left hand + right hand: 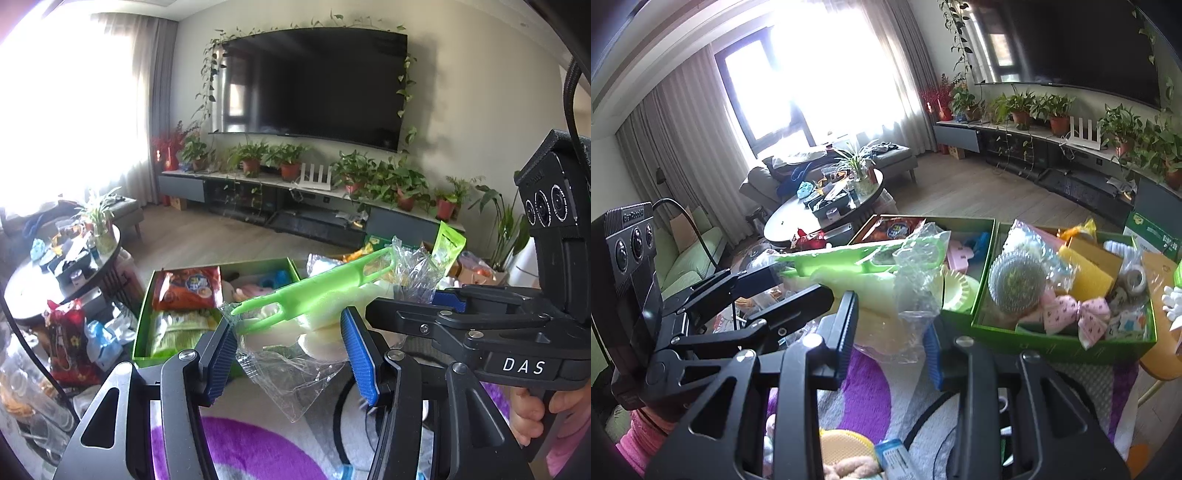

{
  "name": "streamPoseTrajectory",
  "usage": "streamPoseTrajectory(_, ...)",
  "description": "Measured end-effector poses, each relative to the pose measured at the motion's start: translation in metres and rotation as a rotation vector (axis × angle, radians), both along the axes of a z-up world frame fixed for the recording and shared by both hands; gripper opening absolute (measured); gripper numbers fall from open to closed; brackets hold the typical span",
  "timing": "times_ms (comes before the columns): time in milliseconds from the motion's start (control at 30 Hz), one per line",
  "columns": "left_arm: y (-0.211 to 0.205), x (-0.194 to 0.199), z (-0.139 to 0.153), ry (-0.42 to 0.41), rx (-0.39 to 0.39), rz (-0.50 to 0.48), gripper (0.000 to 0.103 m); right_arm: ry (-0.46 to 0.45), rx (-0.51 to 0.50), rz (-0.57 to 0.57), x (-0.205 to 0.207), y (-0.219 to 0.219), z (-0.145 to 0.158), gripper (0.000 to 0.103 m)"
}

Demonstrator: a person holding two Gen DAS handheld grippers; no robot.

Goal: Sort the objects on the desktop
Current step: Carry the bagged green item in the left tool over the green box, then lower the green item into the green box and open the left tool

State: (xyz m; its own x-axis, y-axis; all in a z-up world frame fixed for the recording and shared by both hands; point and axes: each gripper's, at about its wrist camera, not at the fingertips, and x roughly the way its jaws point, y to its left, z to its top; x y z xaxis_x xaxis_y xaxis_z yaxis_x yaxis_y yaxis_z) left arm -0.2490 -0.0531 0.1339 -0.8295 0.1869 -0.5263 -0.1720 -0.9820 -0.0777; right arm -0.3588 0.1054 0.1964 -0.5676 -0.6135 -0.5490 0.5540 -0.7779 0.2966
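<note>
A green-handled sponge brush (314,291) in a clear plastic bag (295,376) hangs in the air between both grippers. My left gripper (291,354) is shut on it: its blue pads (360,354) press the bag and the pale sponge head (325,332). My right gripper (413,302) comes in from the right and pinches the bag's far end. In the right wrist view, my right gripper (890,339) is shut on the bag (916,288) and sponge, and the left gripper (798,284) holds the green handle (827,258).
Two open green boxes stand just beyond. The left box (142,314) holds snack packs (188,288); the right box (1052,339) holds a steel scourer (1015,284), a yellow sponge (1086,273) and a pink bow (1071,314). A round dark table (790,218) stands left, a purple-and-white rug (251,443) below.
</note>
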Motion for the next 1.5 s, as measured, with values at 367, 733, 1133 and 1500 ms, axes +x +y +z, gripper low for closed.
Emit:
streamPoseTrajectory(367,-0.006,-0.05,0.0,-0.016,-0.005,-0.045,0.055,-0.012,-0.009,-0.046,-0.042,-0.006,0.001,0.035)
streamPoseTrajectory(733,-0.013,-0.102,-0.012,-0.038,0.003,-0.053,0.055,-0.062,-0.04,-0.076,-0.096,-0.012,-0.013,0.034)
streamPoseTrajectory(1133,-0.028,-0.169,-0.039,-0.1,0.03,-0.02,0.055,-0.128,-0.05,-0.094,-0.165,-0.028,-0.036,0.033)
streamPoseTrajectory(1500,-0.039,-0.233,-0.081,-0.205,0.04,0.025,0.055,-0.195,0.011,-0.127,-0.225,-0.042,-0.074,0.031)
